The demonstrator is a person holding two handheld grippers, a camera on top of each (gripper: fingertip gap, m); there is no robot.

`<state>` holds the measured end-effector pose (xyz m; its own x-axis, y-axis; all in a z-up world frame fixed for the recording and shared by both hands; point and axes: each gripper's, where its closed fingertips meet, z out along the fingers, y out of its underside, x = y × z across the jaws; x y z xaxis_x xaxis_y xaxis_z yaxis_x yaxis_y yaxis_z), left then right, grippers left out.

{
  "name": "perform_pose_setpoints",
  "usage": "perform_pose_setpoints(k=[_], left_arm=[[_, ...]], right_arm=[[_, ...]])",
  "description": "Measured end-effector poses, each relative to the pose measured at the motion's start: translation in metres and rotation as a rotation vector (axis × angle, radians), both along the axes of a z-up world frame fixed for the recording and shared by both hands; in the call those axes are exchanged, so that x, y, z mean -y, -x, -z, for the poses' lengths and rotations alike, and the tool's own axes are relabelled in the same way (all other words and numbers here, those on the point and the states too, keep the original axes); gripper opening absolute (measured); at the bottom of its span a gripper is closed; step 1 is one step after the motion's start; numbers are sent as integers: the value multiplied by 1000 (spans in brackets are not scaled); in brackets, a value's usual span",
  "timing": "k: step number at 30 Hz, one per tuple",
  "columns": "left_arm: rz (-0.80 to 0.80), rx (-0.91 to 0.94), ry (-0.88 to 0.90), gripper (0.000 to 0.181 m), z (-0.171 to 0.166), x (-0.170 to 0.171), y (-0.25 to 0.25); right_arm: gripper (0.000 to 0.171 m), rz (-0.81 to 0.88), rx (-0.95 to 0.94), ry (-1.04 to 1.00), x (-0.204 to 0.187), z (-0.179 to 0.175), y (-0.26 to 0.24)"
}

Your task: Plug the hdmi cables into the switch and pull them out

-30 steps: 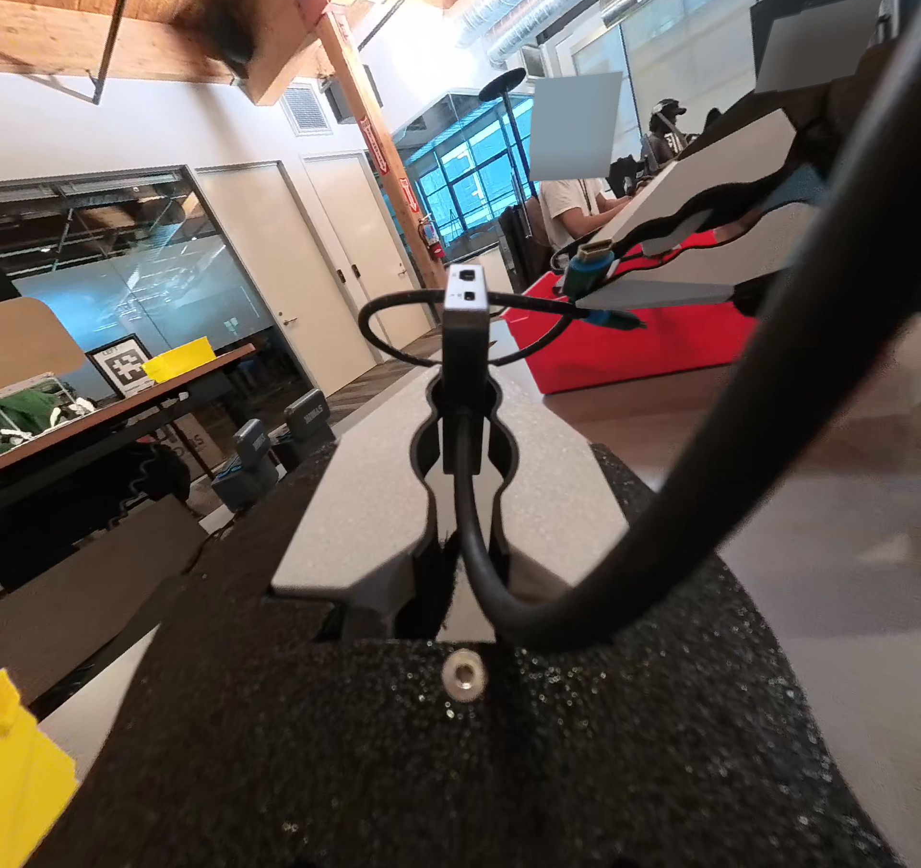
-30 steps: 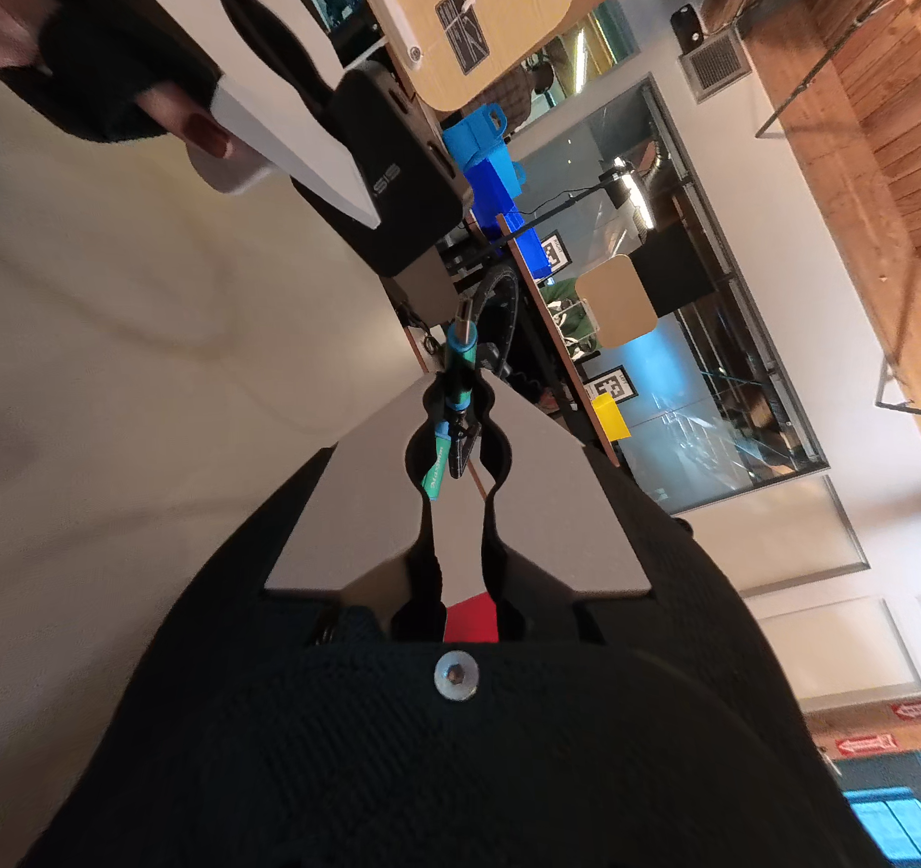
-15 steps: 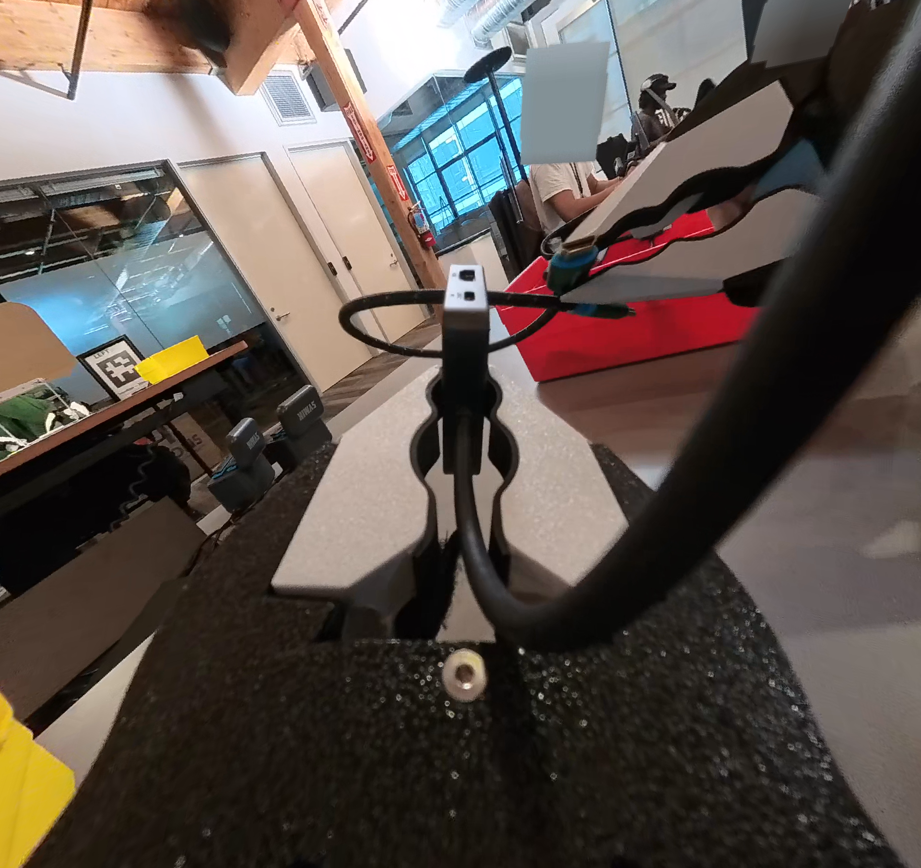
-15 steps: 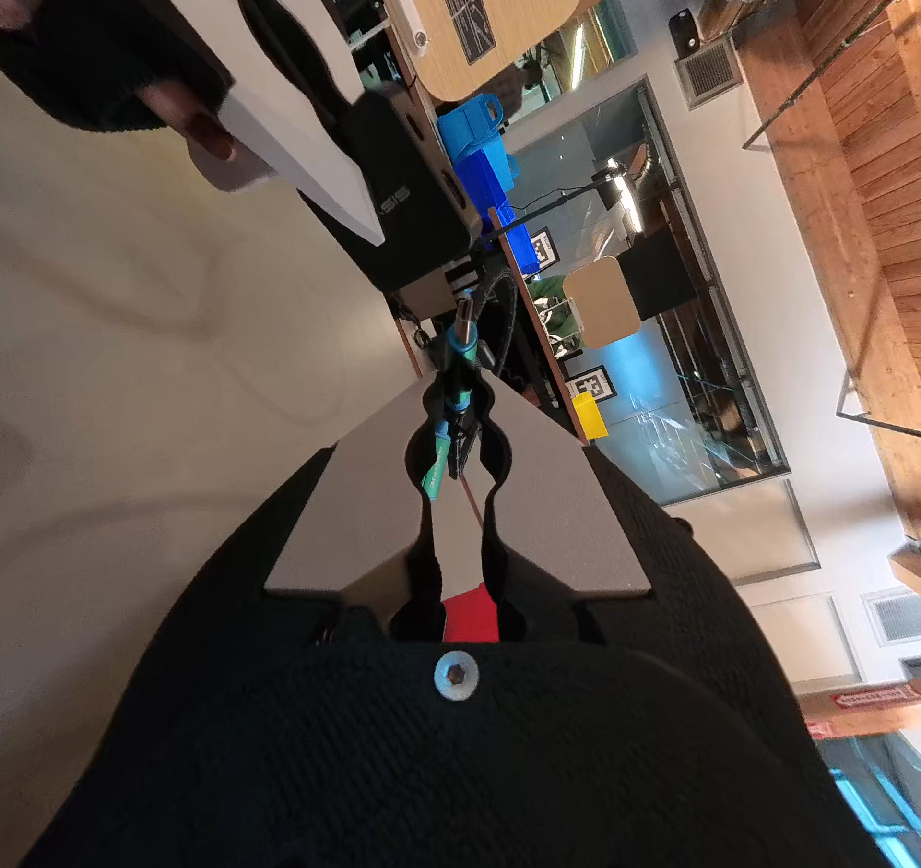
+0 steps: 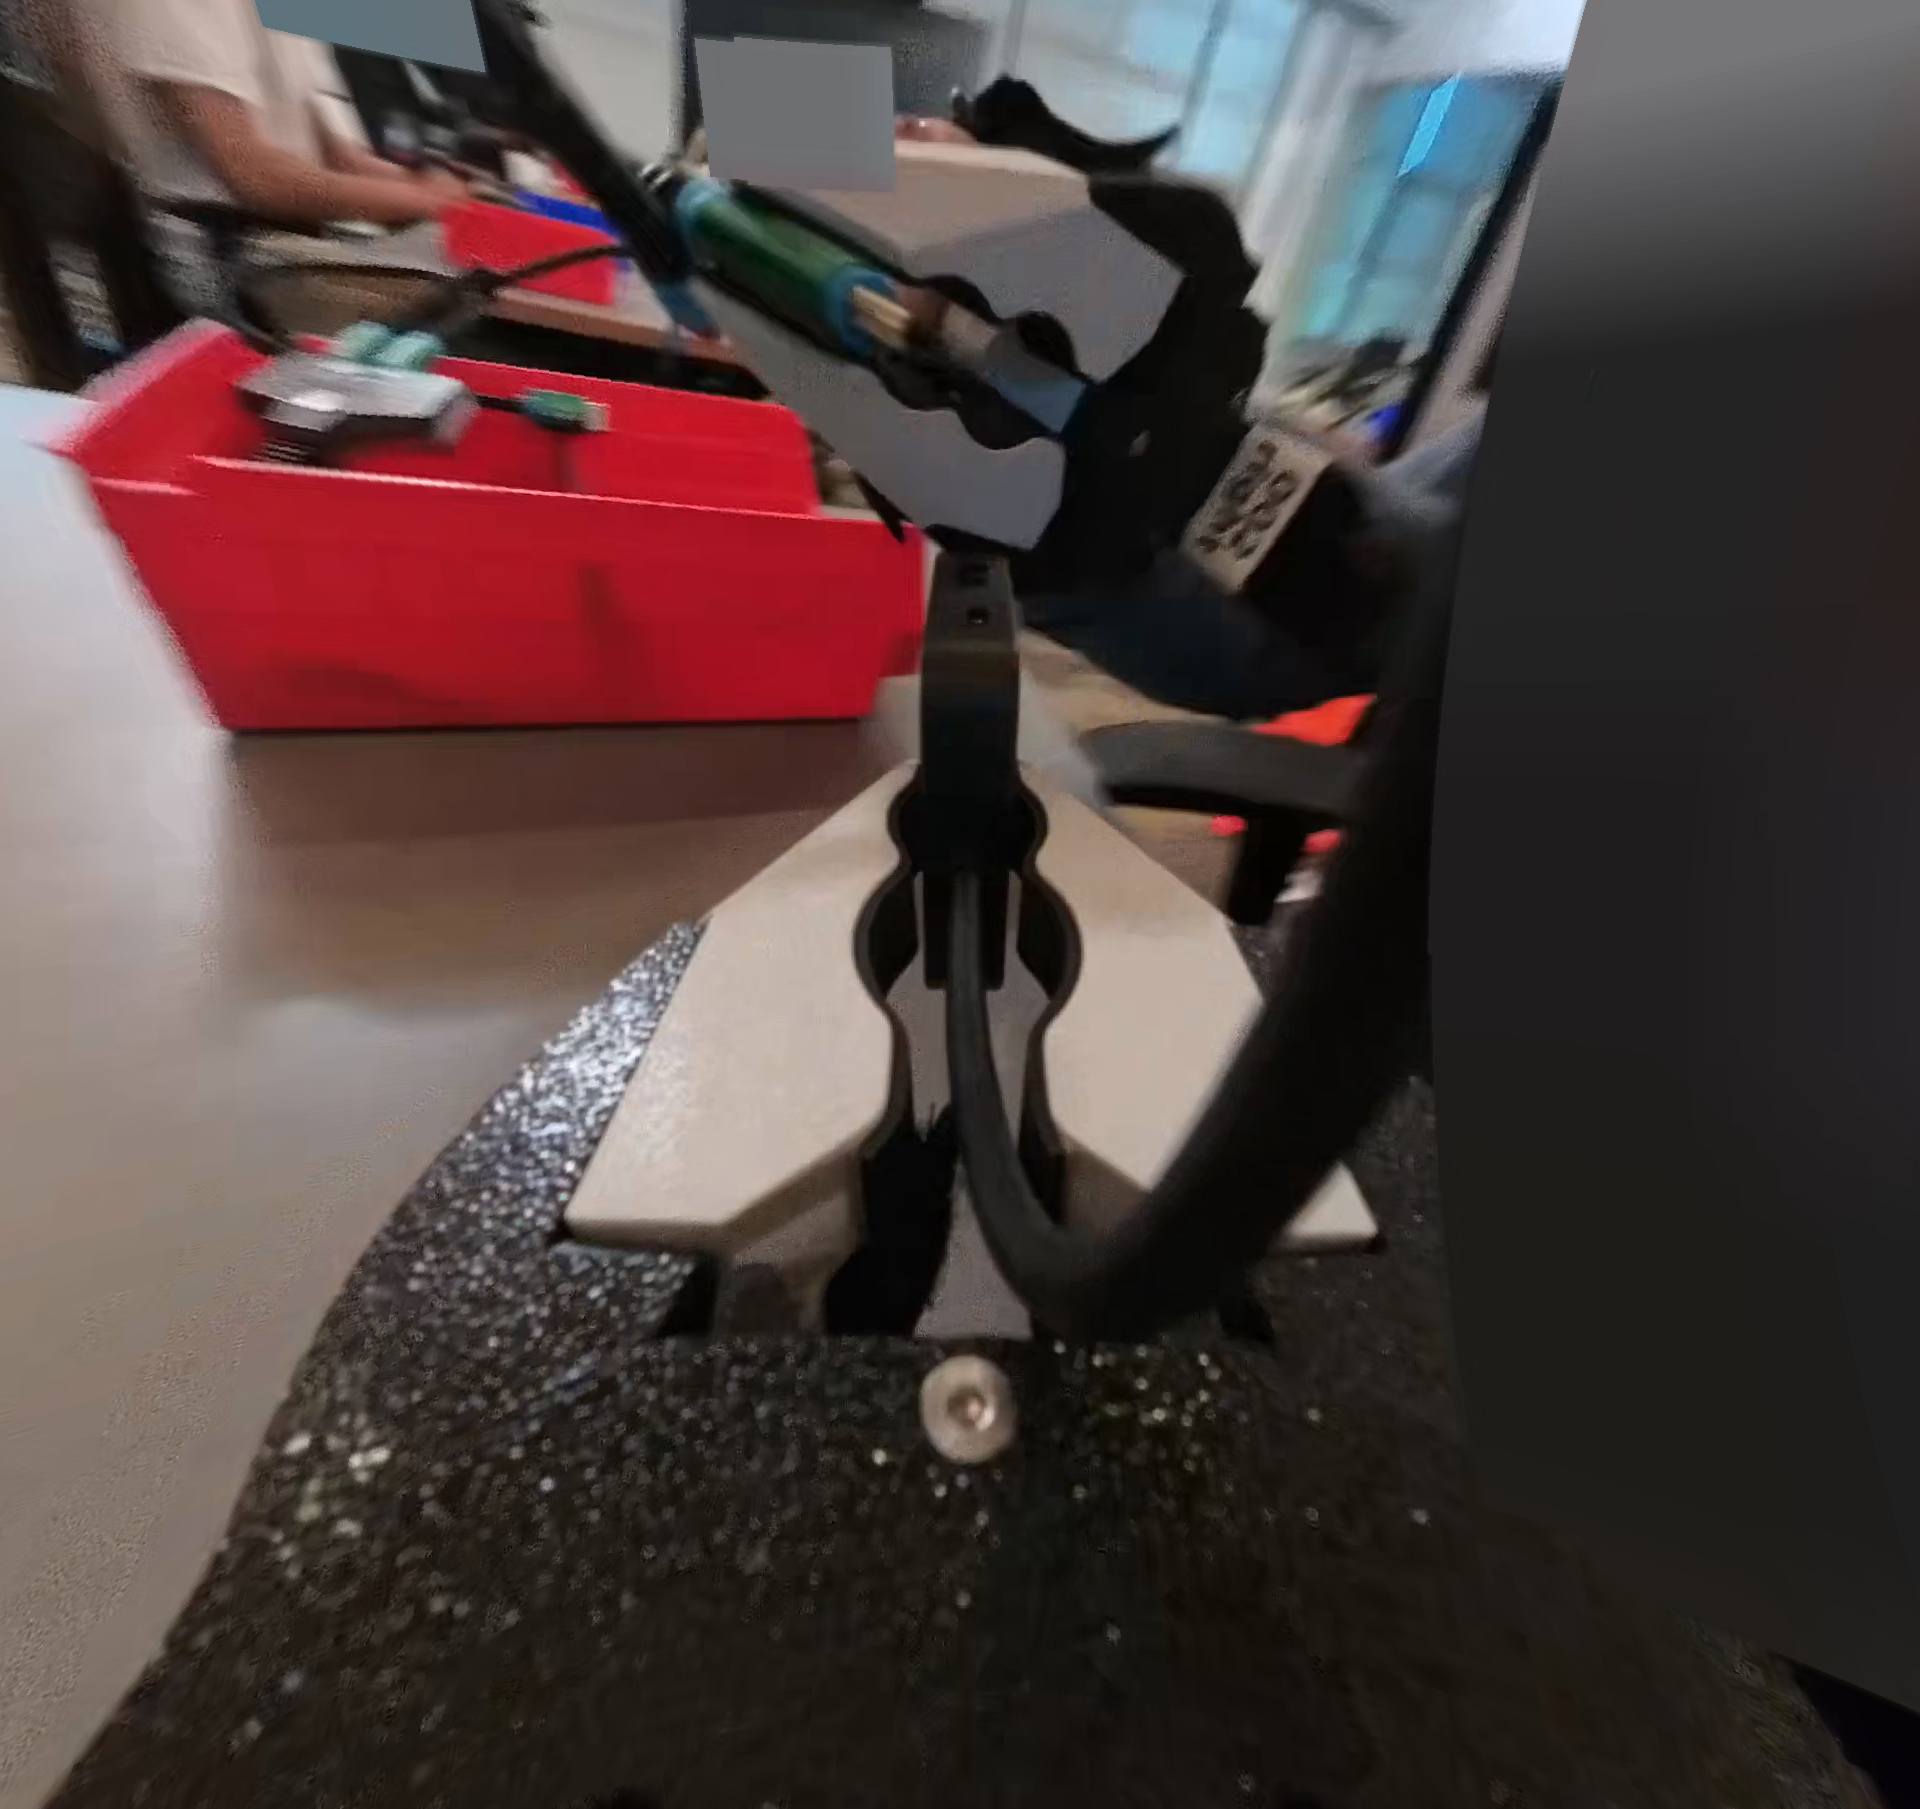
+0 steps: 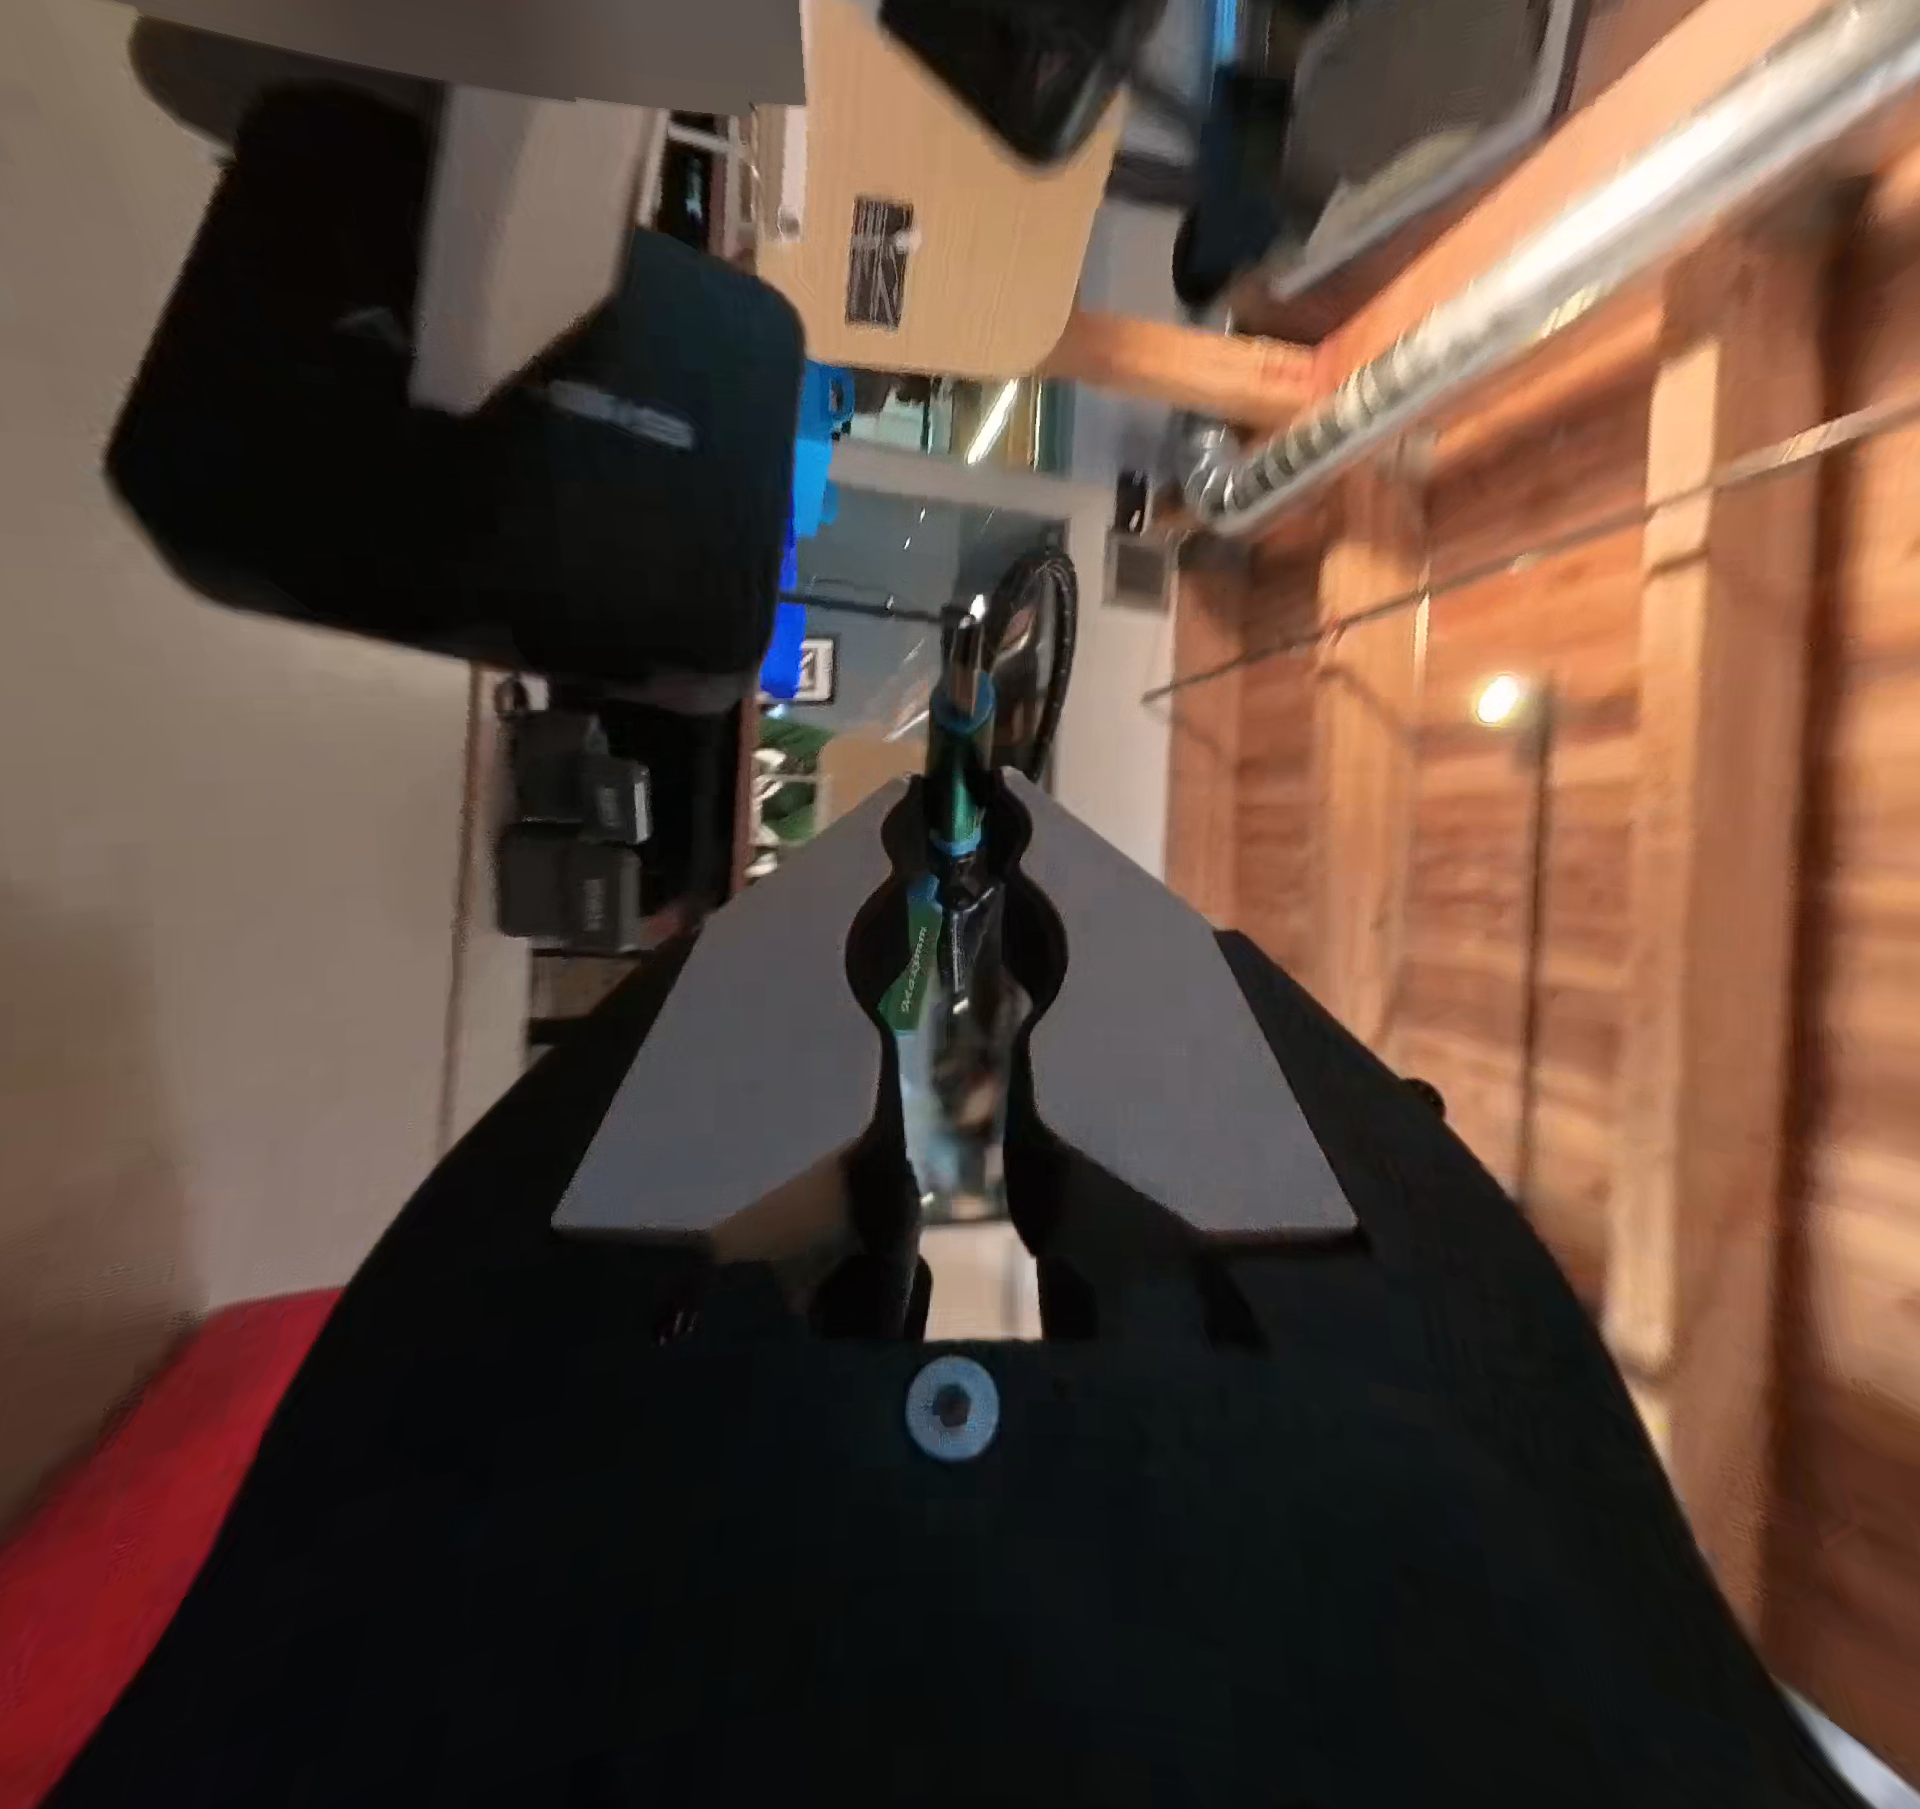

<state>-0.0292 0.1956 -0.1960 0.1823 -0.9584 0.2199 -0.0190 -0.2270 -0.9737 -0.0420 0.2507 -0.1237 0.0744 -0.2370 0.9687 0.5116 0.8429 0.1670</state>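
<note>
Centrally, behind my left gripper (image 5: 966,803), a red bin (image 5: 520,585) stands on the table (image 5: 208,928); it holds a grey adapter (image 5: 353,398) and a green plug (image 5: 561,409), both blurred. My left gripper is closed on the black switch (image 5: 968,679), whose long axis runs straight forward along the fingers, its ported end pointing away from me; its black cord (image 5: 997,1115) loops back to the right. My right gripper (image 6: 961,803) is closed on the green-and-blue cable plug (image 6: 961,751), metal tip pointing forward past the fingertips. In the left view that plug (image 5: 790,253) lies slantwise, above the switch and apart from it.
</note>
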Motion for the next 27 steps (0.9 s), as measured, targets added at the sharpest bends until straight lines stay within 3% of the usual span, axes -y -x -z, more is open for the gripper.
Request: perform_pose_setpoints(k=[4, 8, 27], left_arm=[[189, 150, 169, 11, -6, 16, 0], [251, 197, 209, 11, -7, 21, -1], [261, 256, 244, 10, -10, 22, -11]], right_arm=[[9, -49, 195, -341, 27, 1, 0], [9, -43, 308, -531, 34, 2, 0], [9, -79, 448, -806, 45, 8, 4]])
